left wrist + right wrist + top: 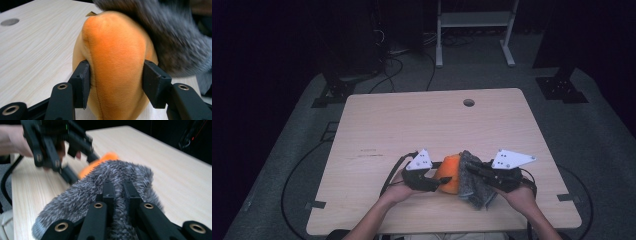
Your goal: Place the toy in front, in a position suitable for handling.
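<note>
An orange plush toy [451,172] [117,52] sits upright on the wooden table [412,125], near its front edge. My left gripper [443,181] [116,75] is shut on its lower part, a pad pressing into each side. A grey fuzzy fabric piece [473,184] [82,192] leans against the toy's right side. My right gripper [474,170] [118,190] is shut on this fabric, its jaws close together and sunk in the pile. In the right gripper view the orange toy [105,158] peeks out behind the fabric.
A round cable hole [469,102] [10,22] lies near the table's far edge. Beyond the table stand a white metal frame [474,30] and dark stands with cables on the grey floor. Bare tabletop stretches ahead of both grippers.
</note>
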A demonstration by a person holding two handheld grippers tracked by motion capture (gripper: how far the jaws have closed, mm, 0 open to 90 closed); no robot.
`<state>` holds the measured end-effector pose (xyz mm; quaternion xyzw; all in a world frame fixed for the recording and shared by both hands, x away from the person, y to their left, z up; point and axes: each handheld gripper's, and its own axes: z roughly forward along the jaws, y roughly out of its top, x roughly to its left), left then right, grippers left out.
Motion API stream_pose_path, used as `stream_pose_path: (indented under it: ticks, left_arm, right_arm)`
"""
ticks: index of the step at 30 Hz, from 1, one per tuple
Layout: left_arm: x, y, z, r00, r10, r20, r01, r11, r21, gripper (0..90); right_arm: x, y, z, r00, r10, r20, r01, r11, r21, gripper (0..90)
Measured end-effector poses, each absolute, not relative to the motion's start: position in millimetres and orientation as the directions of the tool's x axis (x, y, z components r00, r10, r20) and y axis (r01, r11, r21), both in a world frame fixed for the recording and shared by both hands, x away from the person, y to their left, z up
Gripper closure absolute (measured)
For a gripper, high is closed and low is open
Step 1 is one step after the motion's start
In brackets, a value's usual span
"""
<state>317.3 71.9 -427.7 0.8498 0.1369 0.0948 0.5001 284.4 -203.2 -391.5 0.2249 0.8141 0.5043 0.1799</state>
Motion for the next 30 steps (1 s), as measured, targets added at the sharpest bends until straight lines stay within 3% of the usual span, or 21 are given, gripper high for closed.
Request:
stream_pose_path:
  ticks: [2,6,9,10,12,15,18,23,28,30]
  left_arm:
    - [314,71,-428,0.948,0.31,0.074,0.095,-0.497,0.862,45.2]
    - [315,75,-429,0.951,0.305,0.055,0.111,-0.5,0.859,42.9]
    - [321,75,-427,0.94,0.333,-0.072,0.225,-0.448,0.865,24.6]
    - [322,75,-426,0.936,0.331,-0.121,0.26,-0.416,0.872,22.4]
    - [321,75,-424,0.938,0.329,-0.109,0.246,-0.408,0.879,27.5]
    - [313,72,-423,0.951,0.307,-0.014,0.156,-0.443,0.883,37.5]
    - [308,73,-426,0.955,0.28,0.096,0.06,-0.502,0.863,44.5]
    - [311,78,-429,0.956,0.281,0.082,0.073,-0.5,0.863,44.7]
    - [317,73,-426,0.954,0.296,-0.045,0.178,-0.441,0.879,22.9]
    - [317,71,-424,0.952,0.297,-0.07,0.195,-0.415,0.889,21.6]
  right_arm:
    - [287,-202,-382,-0.833,0.547,-0.077,0.164,0.378,0.911,81.8]
    - [299,-197,-384,-0.833,0.545,-0.091,0.195,0.444,0.875,81.8]
    - [303,-195,-393,-0.845,0.534,-0.034,0.245,0.442,0.863,81.7]
    - [302,-194,-393,-0.852,0.523,-0.019,0.248,0.436,0.865,81.7]
    - [299,-189,-388,-0.863,0.504,-0.02,0.231,0.43,0.873,81.5]
    - [296,-182,-381,-0.89,0.456,0.009,0.213,0.399,0.892,81.6]
    - [297,-176,-383,-0.899,0.438,-0.021,0.199,0.452,0.87,81.8]
    - [306,-198,-395,-0.862,0.506,0.022,0.27,0.423,0.865,81.8]
    - [303,-207,-396,-0.85,0.525,0.043,0.292,0.402,0.868,81.7]
    - [303,-204,-391,-0.861,0.505,0.053,0.282,0.388,0.877,81.7]
